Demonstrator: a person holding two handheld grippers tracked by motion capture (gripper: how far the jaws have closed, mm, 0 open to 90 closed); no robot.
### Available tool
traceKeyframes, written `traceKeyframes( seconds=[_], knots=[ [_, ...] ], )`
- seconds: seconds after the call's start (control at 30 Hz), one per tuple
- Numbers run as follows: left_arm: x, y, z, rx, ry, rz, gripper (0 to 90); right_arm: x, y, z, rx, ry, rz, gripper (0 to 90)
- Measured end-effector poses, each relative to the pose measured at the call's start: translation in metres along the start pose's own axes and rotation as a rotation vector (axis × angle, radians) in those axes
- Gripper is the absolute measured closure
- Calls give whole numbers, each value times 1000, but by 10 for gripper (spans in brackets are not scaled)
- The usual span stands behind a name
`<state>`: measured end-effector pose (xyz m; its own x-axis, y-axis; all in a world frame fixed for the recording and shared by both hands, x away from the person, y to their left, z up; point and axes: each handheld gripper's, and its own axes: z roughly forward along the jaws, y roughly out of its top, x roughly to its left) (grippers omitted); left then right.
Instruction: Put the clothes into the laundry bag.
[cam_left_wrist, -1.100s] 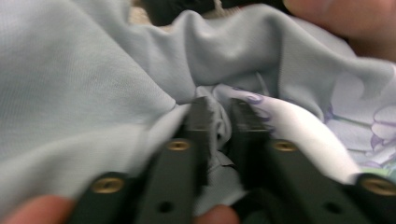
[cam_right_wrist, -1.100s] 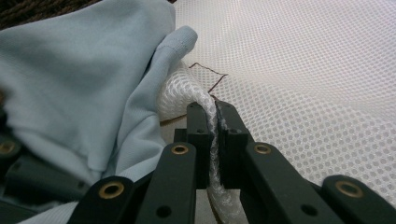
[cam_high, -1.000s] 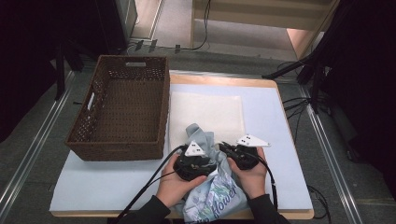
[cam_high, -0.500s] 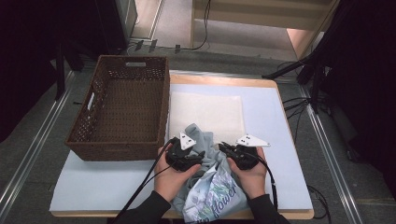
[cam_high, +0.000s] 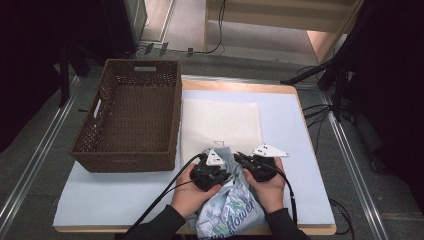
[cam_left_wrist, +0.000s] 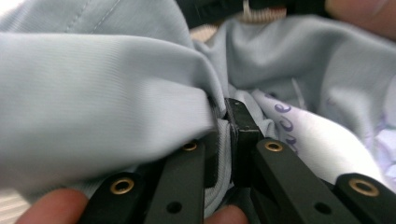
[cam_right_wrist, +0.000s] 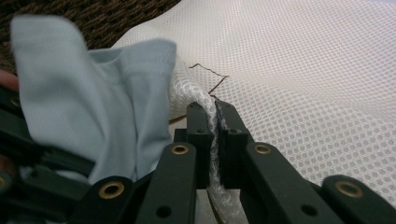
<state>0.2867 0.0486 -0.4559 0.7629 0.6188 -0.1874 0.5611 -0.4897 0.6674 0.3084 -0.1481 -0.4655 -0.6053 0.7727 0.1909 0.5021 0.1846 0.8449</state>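
High view: the pale blue desk (cam_high: 300, 150) carries everything, and the large dark-brown woven wicker basket (cam_high: 131, 114) serves as landmark, standing on the desk's left half. Just beside the basket's right wall lies the flat cream-white mesh laundry bag (cam_high: 220, 122), spread out and reaching toward the person's edge. Off the basket's near right corner, against the bag's near edge, sits the bunched pale grey-blue cotton garment with a purple flower print (cam_high: 232, 210), most of it trailing down toward the person between the two hands.

The left claw (cam_high: 220, 167) is the one closer to the basket's near corner. Its jaws have just been closing, and in the left gripper view they stand nearly together with a fold of the grey-blue garment (cam_left_wrist: 116, 107) pinched between them.

The right claw (cam_high: 243, 161) lies a little farther from the basket, just beside the left one. In the right gripper view its jaws are clamped on a gathered ridge of the mesh bag (cam_right_wrist: 303, 84), apparently at its opening, though the blurred garment (cam_right_wrist: 88, 93) hides that edge.
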Motion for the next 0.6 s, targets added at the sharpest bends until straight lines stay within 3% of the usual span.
traceKeyframes(
  seconds=[0.13,0.33,0.47,0.6],
  knots=[
    [6,1,5,23,-25,-31,814,0,2,-2,-13,7,12,862],
    [7,0,1,4,-16,-29,754,2,7,-8,-42,21,19,863],
    [11,-2,-19,-53,-60,-51,666,0,7,-9,-44,22,22,863],
    [21,-4,-46,-109,-43,-75,628,-1,7,-10,-49,26,32,863]
  ],
)
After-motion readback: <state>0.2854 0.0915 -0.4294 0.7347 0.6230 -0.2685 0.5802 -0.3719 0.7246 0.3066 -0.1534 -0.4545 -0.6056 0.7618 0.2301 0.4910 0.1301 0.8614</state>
